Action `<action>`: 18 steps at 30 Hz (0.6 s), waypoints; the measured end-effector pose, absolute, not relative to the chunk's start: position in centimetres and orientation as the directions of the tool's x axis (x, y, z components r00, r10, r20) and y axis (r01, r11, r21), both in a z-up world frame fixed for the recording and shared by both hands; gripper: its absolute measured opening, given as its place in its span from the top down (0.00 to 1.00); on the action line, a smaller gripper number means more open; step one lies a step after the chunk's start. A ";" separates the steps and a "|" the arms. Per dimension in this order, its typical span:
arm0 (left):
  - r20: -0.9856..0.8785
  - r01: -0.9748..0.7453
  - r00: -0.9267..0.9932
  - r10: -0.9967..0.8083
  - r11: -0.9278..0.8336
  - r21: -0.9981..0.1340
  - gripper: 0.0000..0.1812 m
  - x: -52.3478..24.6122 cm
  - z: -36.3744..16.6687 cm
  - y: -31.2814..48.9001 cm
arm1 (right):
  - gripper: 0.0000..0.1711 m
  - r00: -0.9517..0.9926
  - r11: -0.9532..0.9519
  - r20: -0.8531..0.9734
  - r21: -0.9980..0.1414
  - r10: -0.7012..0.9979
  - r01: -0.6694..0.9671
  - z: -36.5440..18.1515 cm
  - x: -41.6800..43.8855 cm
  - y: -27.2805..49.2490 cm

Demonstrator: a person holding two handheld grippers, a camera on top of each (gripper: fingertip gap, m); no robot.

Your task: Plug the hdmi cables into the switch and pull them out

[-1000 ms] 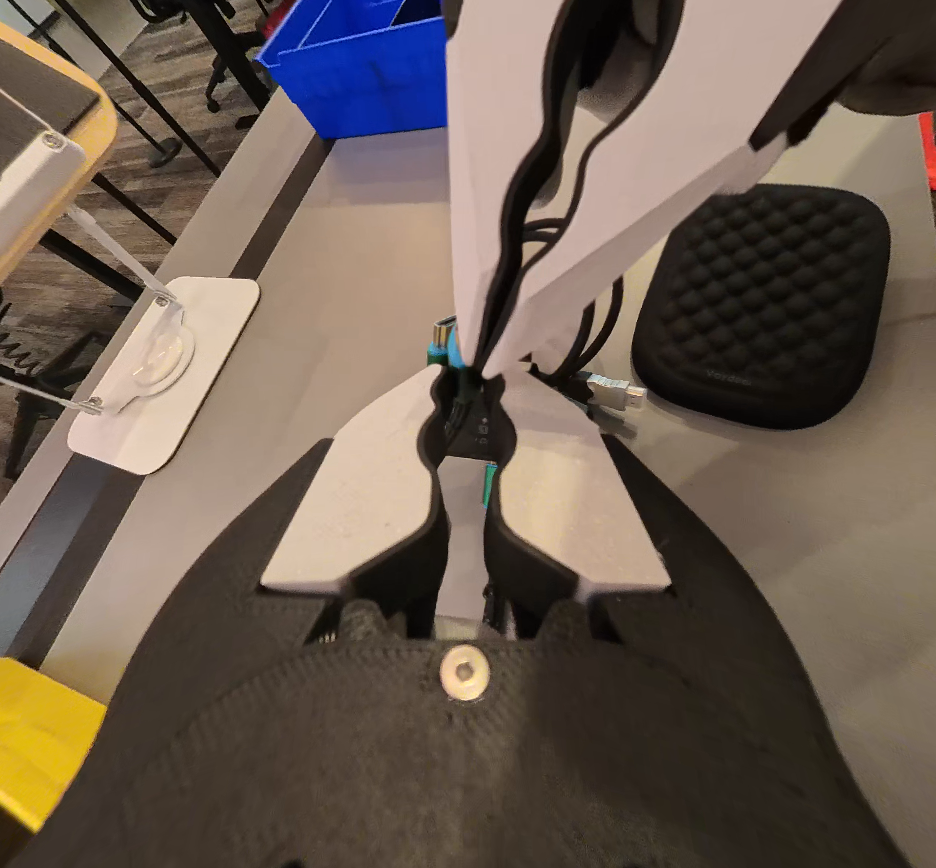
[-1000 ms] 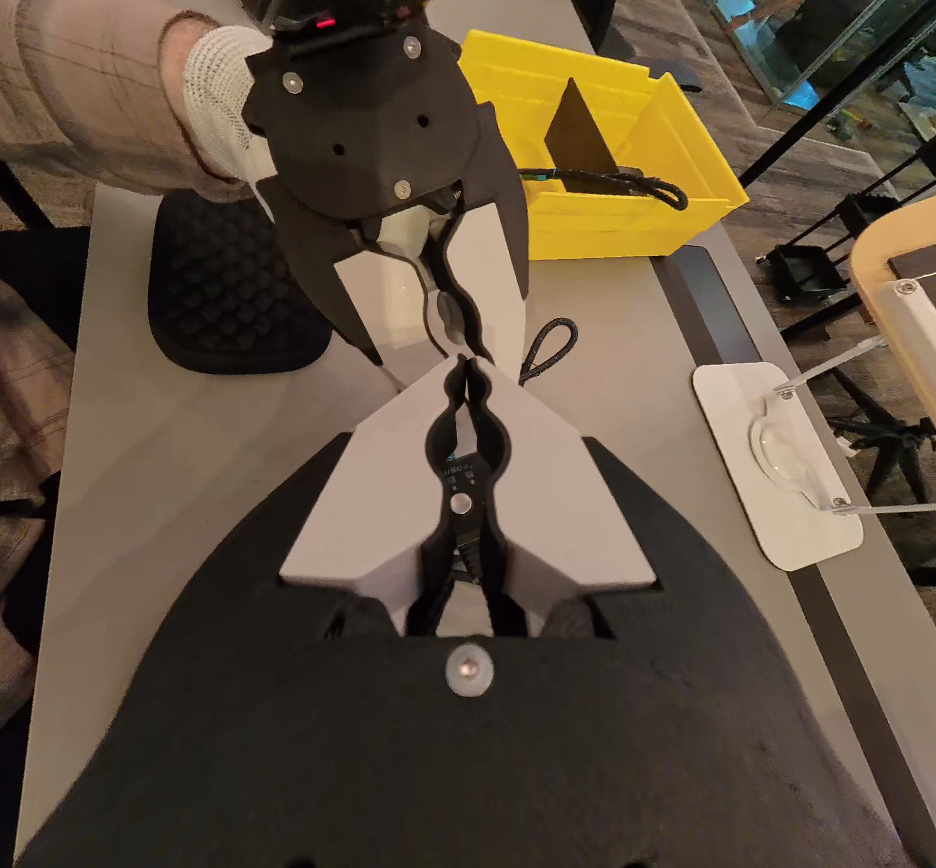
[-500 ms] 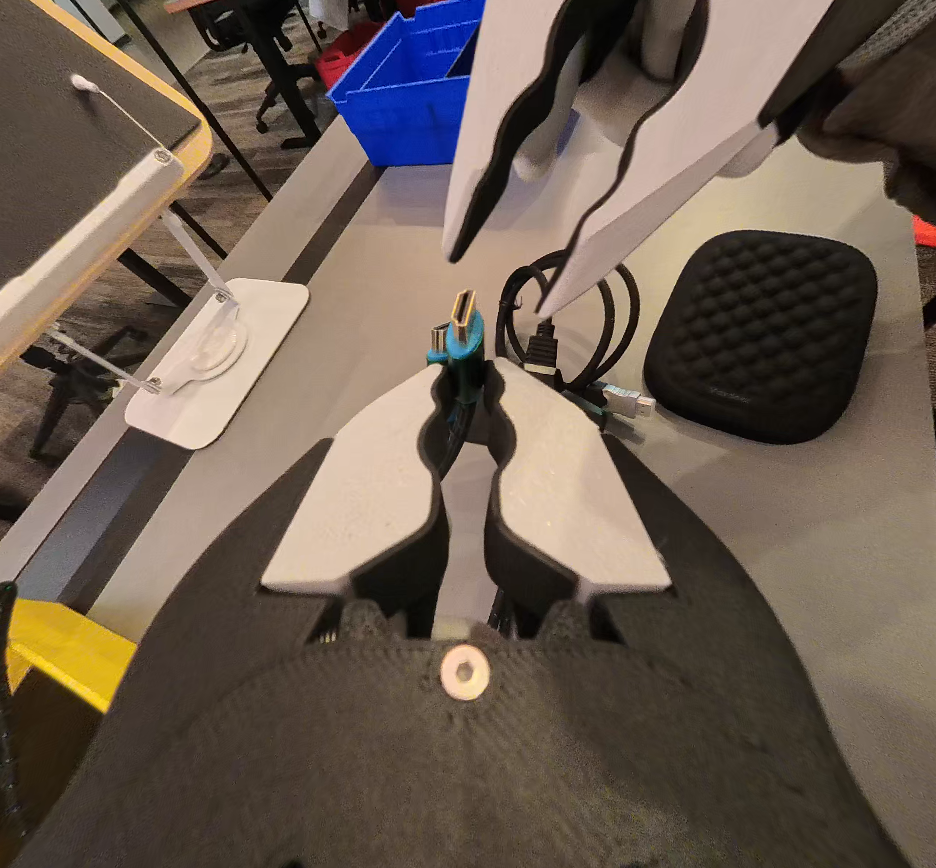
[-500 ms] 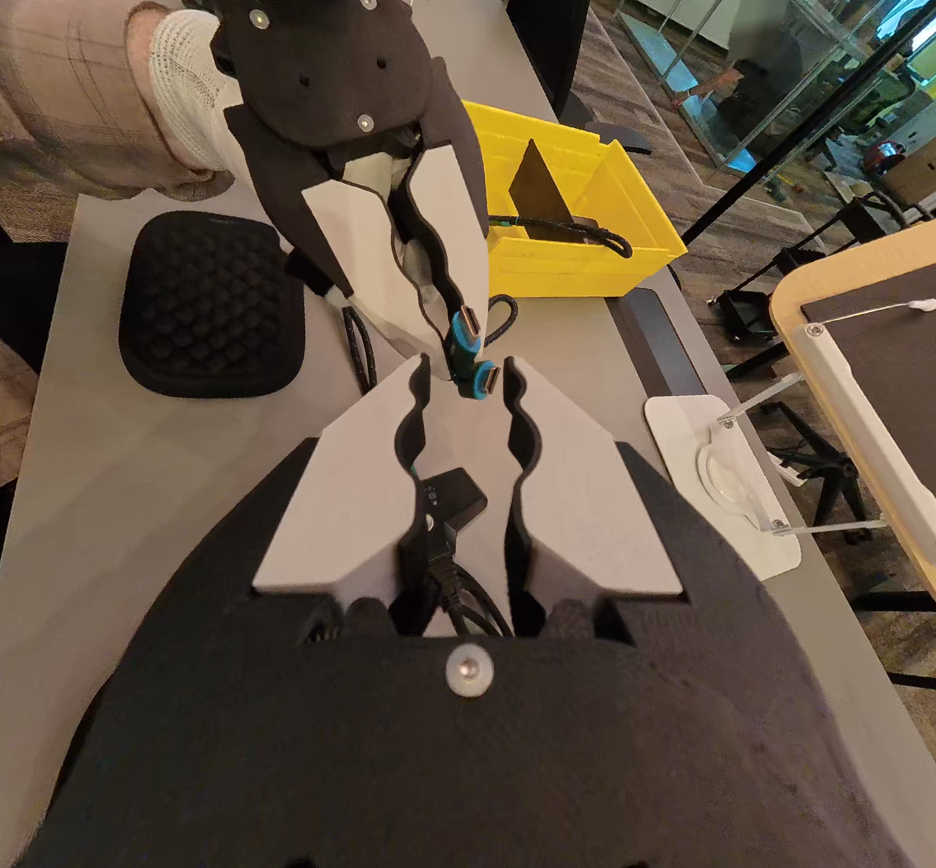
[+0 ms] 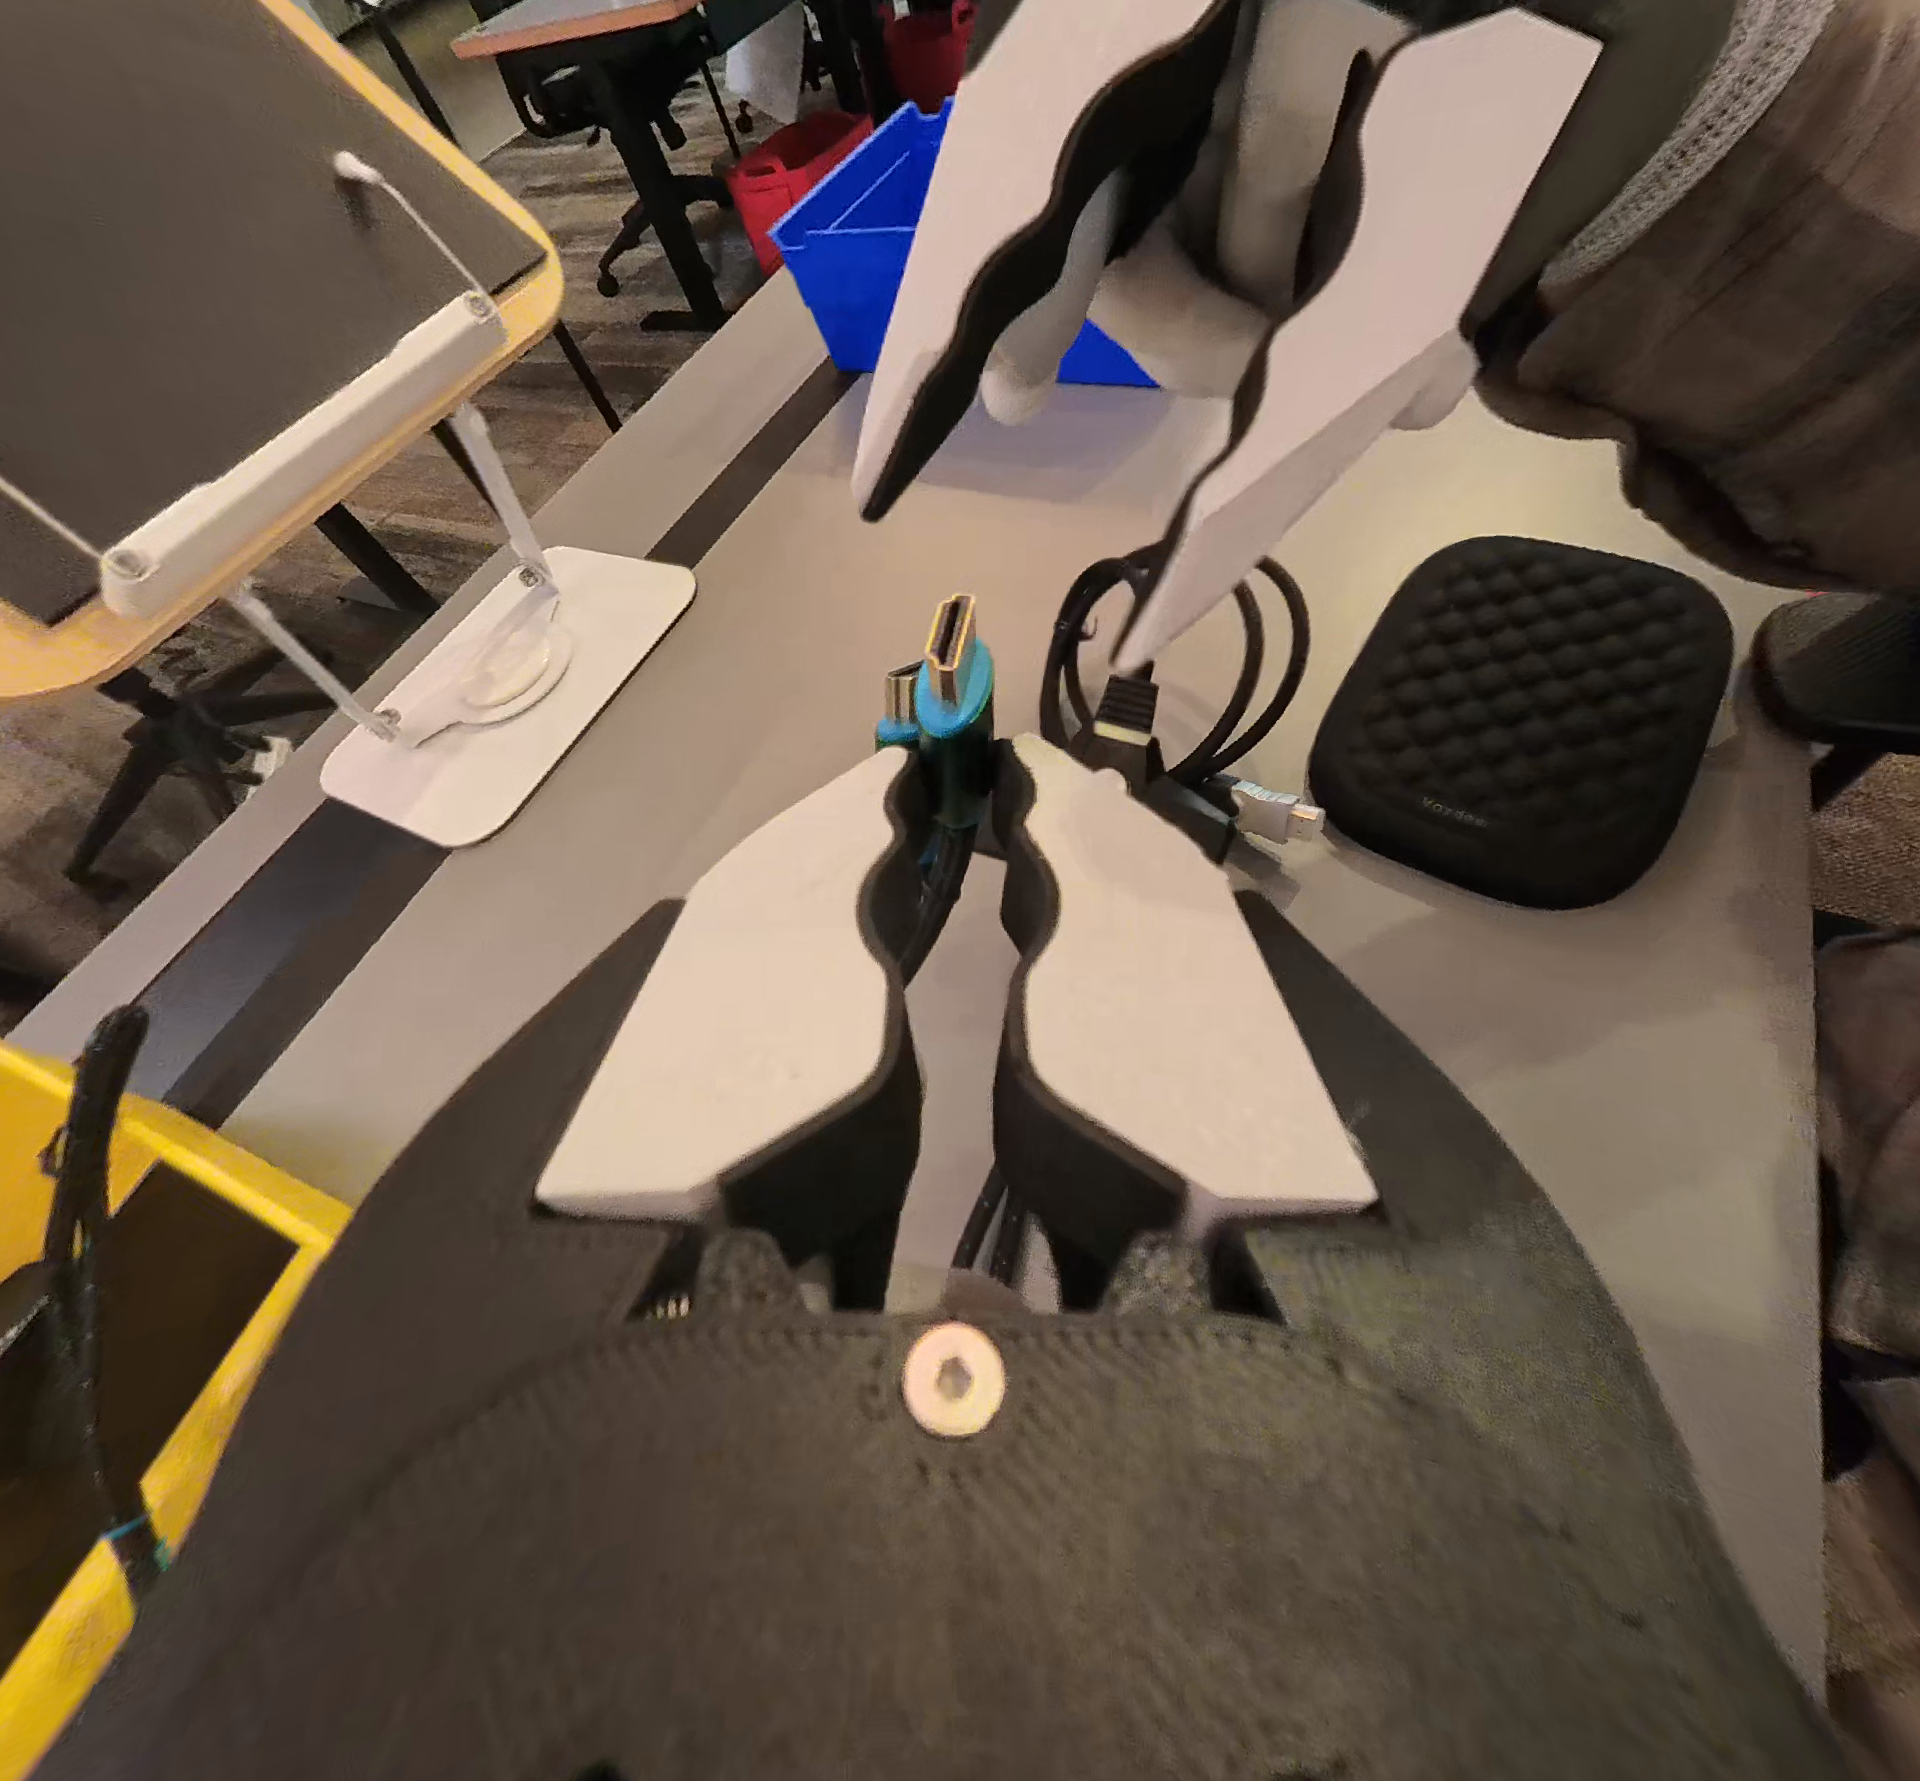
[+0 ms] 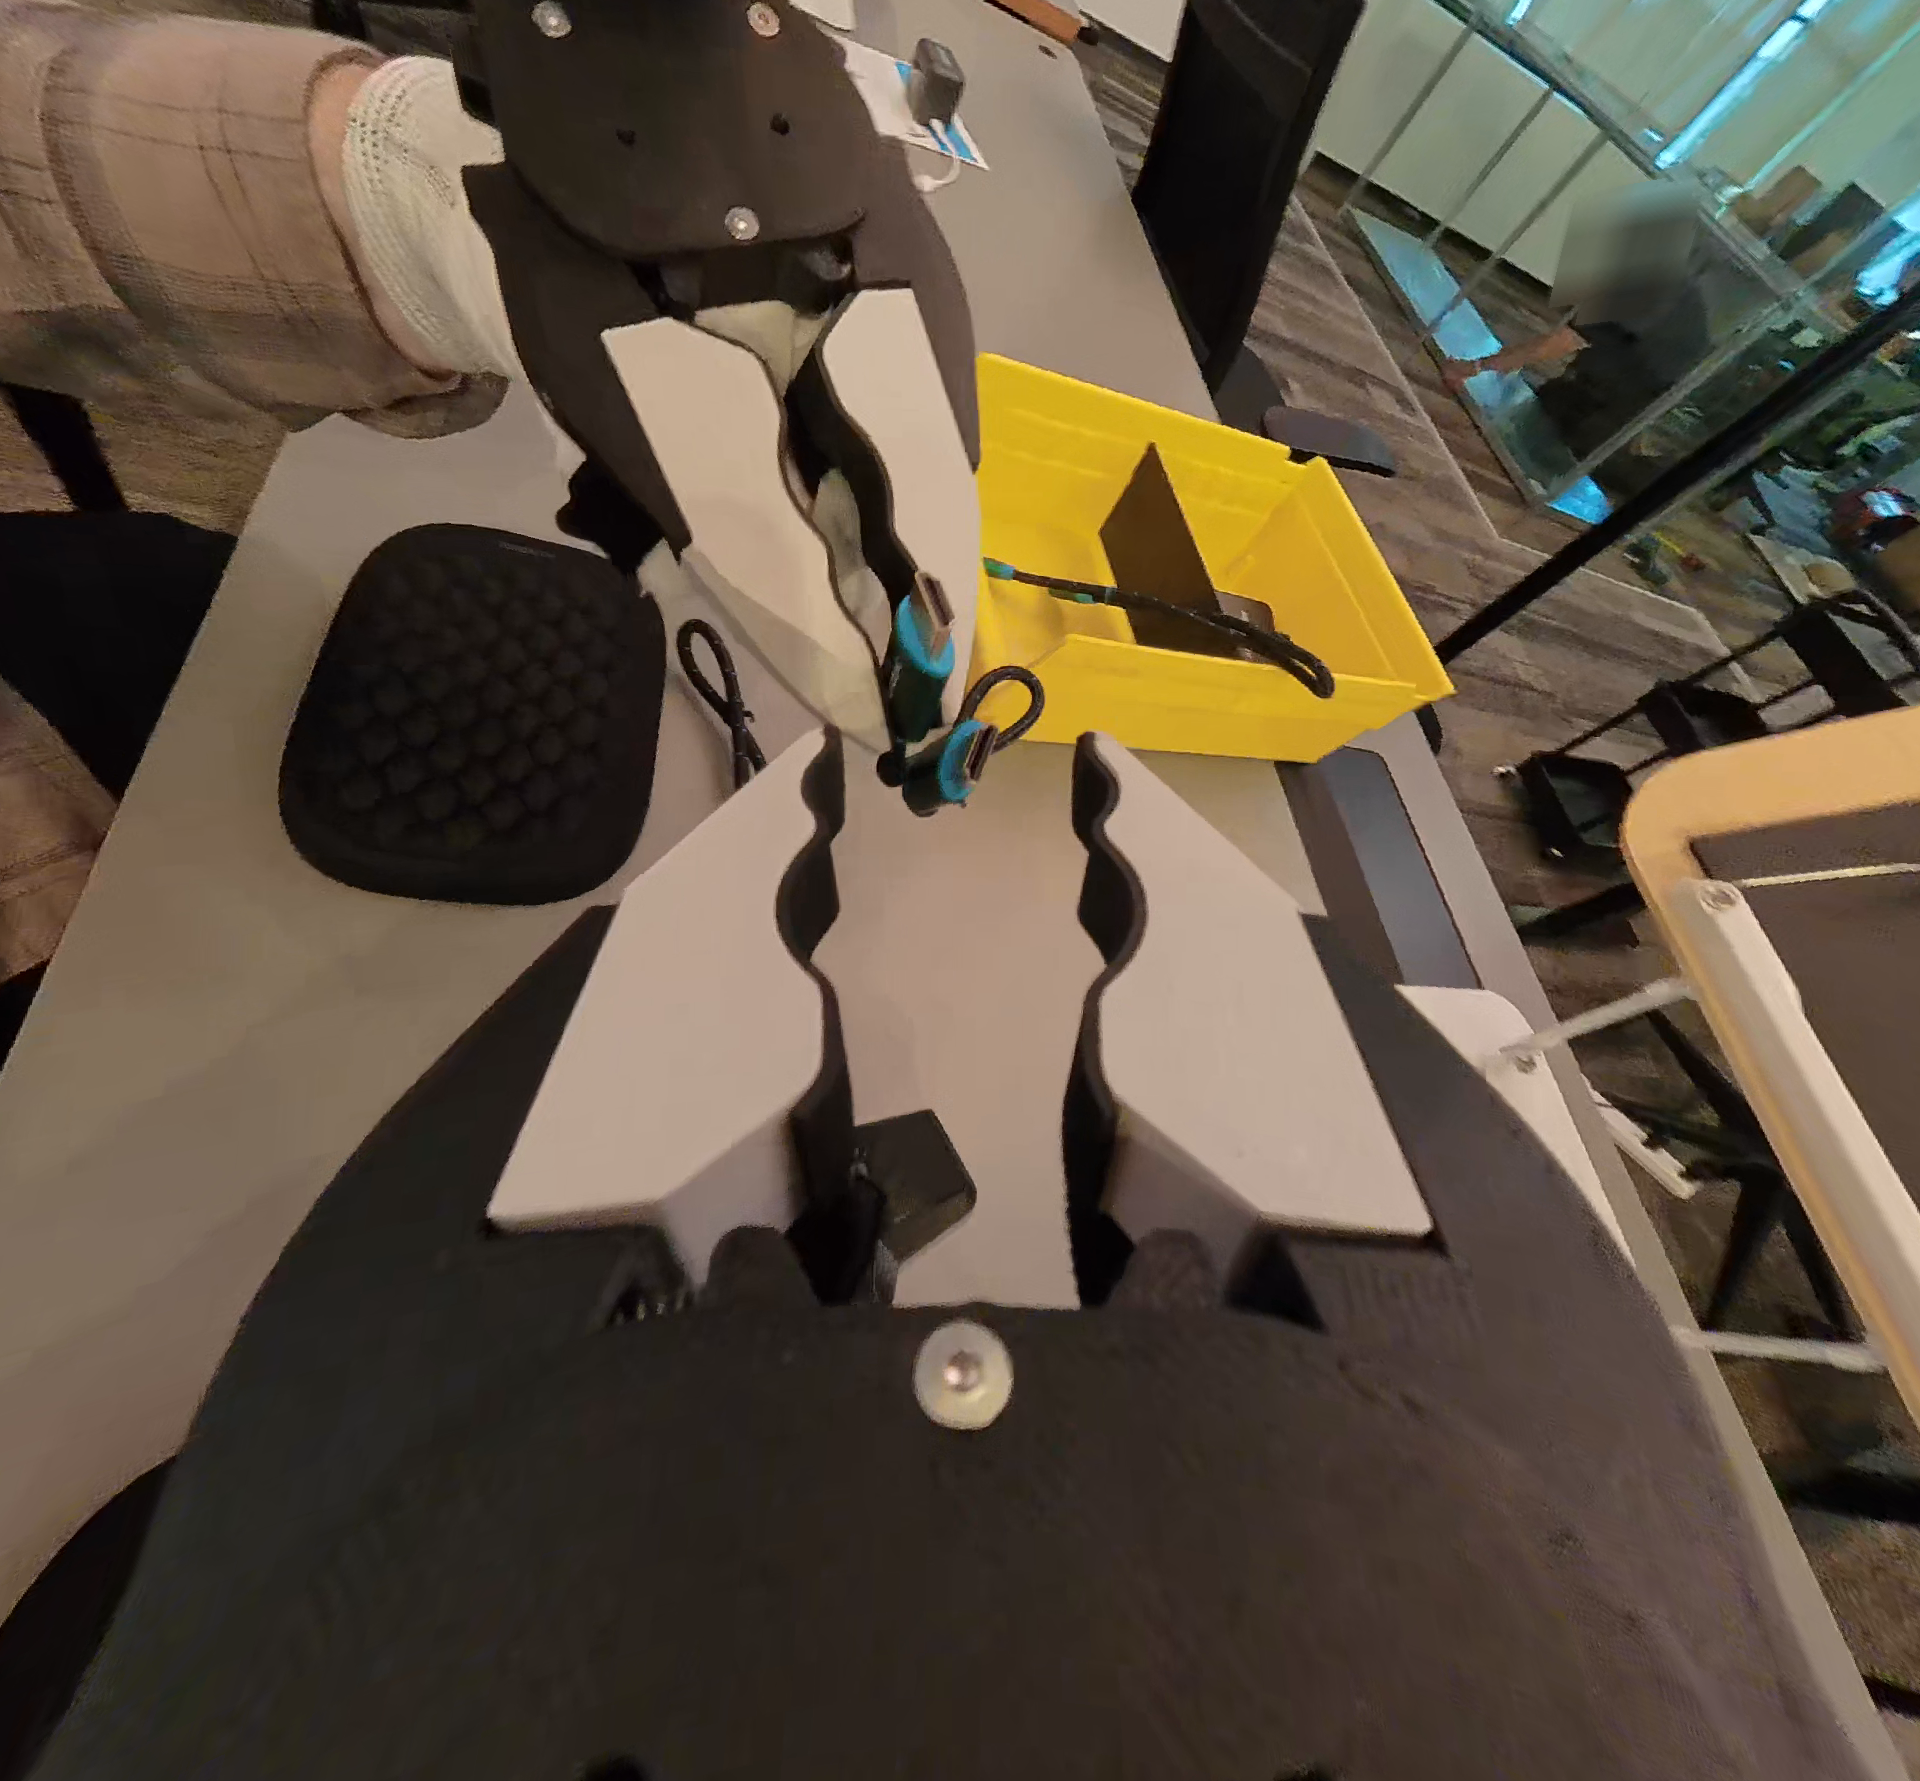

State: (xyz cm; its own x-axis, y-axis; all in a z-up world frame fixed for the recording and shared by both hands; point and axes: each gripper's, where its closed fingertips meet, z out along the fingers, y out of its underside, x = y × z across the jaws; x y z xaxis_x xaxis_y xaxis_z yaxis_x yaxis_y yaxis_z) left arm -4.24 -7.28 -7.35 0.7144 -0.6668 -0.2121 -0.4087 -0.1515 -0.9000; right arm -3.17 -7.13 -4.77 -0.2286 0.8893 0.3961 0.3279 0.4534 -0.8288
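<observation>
Teal-collared black HDMI plugs point(image 5: 951, 692), pulled free, sit pinched in the left gripper point(image 5: 956, 775); the right gripper point(image 6: 956, 765) gapes empty above the small black switch point(image 6: 914, 1186).

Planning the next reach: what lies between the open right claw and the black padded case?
Only bare grey table and a black cable loop beside the padded case, in the right wrist view; right claw open.

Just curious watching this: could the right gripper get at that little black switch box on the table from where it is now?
Probably yes. The right gripper is open, and the black switch lies on the table right between its fingers, nothing covering it. The left gripper, holding the blue-collared HDMI plug, is farther ahead.
</observation>
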 end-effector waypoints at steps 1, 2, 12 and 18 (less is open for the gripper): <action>-0.206 -0.400 0.722 -0.661 -0.155 -0.903 0.94 -4.7 -7.2 -7.5 | 0.73 -0.247 0.458 0.393 -0.827 0.886 0.327 -4.9 -3.4 -7.3; -0.196 -0.389 0.728 -0.657 -0.159 -0.907 0.94 -5.1 -7.1 -7.7 | 0.72 -0.262 0.468 0.397 -0.822 0.880 0.325 -4.9 -3.7 -7.4; -0.122 -0.296 0.782 -0.611 -0.192 -0.935 0.94 -9.0 -6.1 -10.3 | 0.79 -0.393 0.513 0.399 -0.822 0.828 0.248 -5.0 -7.9 -10.0; -0.222 -0.400 0.801 -0.556 -0.222 -0.889 0.94 -11.2 -6.8 -12.0 | 0.84 -0.453 0.489 0.381 -0.859 0.806 0.148 -3.4 -10.2 -12.4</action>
State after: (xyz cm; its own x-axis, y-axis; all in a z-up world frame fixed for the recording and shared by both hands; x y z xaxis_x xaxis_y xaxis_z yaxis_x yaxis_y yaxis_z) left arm -11.17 -11.97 -6.76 0.8013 -0.5556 -0.2218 -0.3998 -0.2216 -0.8894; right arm -10.24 -12.45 -3.40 -0.4534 0.8060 0.3805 0.1484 0.4892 -0.8594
